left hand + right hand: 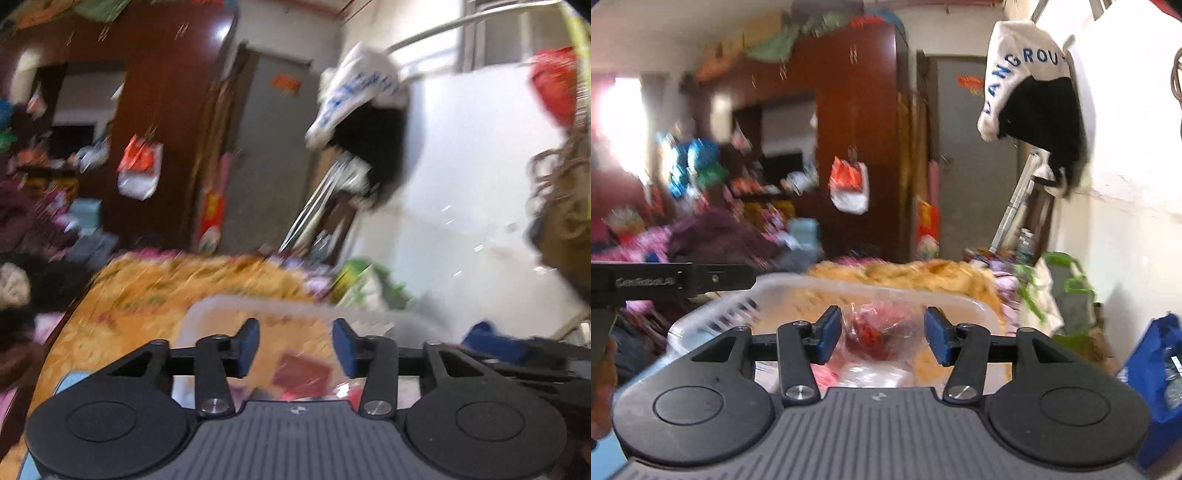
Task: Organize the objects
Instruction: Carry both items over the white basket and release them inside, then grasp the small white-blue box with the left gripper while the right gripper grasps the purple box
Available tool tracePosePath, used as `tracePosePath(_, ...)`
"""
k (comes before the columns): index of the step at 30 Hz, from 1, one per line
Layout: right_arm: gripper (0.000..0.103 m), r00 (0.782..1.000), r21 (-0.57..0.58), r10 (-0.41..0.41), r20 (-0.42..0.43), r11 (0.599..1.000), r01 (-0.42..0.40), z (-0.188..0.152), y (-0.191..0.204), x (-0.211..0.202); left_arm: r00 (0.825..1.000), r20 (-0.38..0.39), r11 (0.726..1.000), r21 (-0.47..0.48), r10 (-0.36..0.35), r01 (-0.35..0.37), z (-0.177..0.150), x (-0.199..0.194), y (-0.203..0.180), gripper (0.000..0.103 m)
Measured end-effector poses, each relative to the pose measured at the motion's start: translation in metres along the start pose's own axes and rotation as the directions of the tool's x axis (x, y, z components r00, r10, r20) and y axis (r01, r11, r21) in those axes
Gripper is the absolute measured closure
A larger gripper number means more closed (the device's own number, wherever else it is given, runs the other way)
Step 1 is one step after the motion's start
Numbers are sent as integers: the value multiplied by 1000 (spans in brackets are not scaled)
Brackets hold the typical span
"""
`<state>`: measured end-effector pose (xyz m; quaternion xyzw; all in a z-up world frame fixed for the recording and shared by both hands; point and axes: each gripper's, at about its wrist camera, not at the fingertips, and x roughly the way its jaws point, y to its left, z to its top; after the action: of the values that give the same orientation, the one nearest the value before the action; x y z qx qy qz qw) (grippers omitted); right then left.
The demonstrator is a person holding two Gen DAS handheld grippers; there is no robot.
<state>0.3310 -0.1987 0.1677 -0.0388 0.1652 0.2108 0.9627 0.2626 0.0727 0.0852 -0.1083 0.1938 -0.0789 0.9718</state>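
A translucent white plastic basket (713, 314) stands on a yellow patterned bedspread (923, 273). Inside it lies a clear plastic bag with red contents (873, 332). My right gripper (882, 334) hovers over the basket's near side, open, and its blue pads do not press on the bag seen between them. In the left wrist view the basket (207, 310) sits below my left gripper (296, 347), which is open and holds nothing. A dark red packet (301, 373) shows in the basket past its fingers. The left gripper's black body (646, 282) enters the right wrist view from the left.
A dark brown wardrobe (857, 110) and a grey door (964, 155) stand behind the bed. A white and black garment (1030, 85) hangs on the white wall. A green-handled bag (1056, 291) and a blue bag (1156, 369) sit to the right. Clothes are piled at the left (713, 232).
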Motion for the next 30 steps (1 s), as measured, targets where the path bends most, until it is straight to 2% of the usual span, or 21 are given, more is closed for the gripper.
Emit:
tracePosePath(2,23,999,26,39,-12,999,-38,-4,-3,-5,1000,-2,1000,-16,10,-10,-3,-3,11,51)
tracePosePath(3,8,999,22,41,-2,999,-41,-8,-6,-11,1000,16,1000,-23,6,-6,-6,-11,17,45)
tracePosePath(4,6,1000,16,25,12,1000,-25,-11,-8,-15,999,41,1000,-25,-2,3,-10,-21,23,39)
tracePosePath(5,6,1000,14,16,11,1000,-16,-14,-10,-19,997,72,1000,-22,-14,15,-14,-33,27,25)
tracePosePath(6,6,1000,24,26,-1,999,-26,-16,-13,-23,994,106,1000,-14,-24,25,-21,-46,29,15)
tracePosePath(8,5,997,72,68,19,995,-69,-26,-21,-37,989,146,999,18,-32,29,-42,-72,32,14)
tracePosePath(10,0,991,116,122,63,985,-129,-44,-27,-59,985,167,998,37,-47,41,-67,-99,38,14)
tracePosePath(12,0,981,145,170,95,972,-183,-68,-29,-80,980,192,999,26,-42,38,-96,-123,46,14)
tracePosePath(14,0,975,162,206,80,963,-216,-91,-27,-89,972,234,1000,-6,0,2,-116,-136,55,12)
tracePosePath(16,0,971,169,236,45,956,-240,-110,-22,-87,969,241,998,-38,54,-46,-124,-138,62,12)
tracePosePath(19,0,964,155,264,-30,954,-257,-116,-11,-68,983,183,999,-34,24,-18,-117,-126,61,12)
tracePosePath(23,0,960,116,254,-116,964,-241,-115,10,-45,1000,29,996,94,-7,4,-118,-93,40,12)
tracePosePath(26,6,956,98,242,-168,969,-228,-117,19,-30,998,-55,989,141,-32,39,-122,-75,30,12)
tracePosePath(28,14,951,107,247,-184,967,-231,-118,19,-25,996,-84,988,149,-30,42,-125,-66,26,12)
tracePosePath(30,17,950,104,243,-194,968,-227,-119,18,-23,993,-117,988,144,-32,48,-126,-62,27,12)
